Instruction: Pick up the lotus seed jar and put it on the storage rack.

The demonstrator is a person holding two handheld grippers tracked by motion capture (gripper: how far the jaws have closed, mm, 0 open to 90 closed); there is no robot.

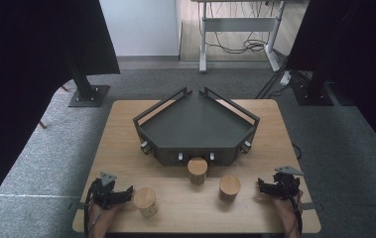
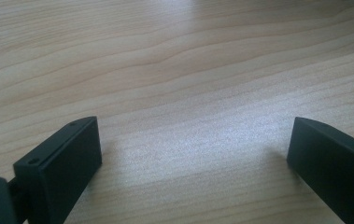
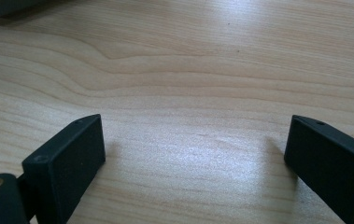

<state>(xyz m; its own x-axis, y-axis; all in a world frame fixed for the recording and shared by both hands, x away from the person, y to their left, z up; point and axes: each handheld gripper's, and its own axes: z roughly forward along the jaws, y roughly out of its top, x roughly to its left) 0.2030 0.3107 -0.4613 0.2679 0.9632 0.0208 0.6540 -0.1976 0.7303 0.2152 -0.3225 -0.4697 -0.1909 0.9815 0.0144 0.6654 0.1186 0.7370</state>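
left wooden cylinder [image 1: 145,200] upright on the table [image 1: 126,148] near its front edge, just beside the left gripper [image 1: 124,193], jaws spread and empty, right gripper [image 1: 262,187] likewise spread, well apart

Both forearms [image 1: 101,220] are cut off by the high view's bottom edge.

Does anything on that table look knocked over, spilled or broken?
Nothing stands out. All three wooden cylinders stand upright, the dark tray sits flat, and the table shows no spill.
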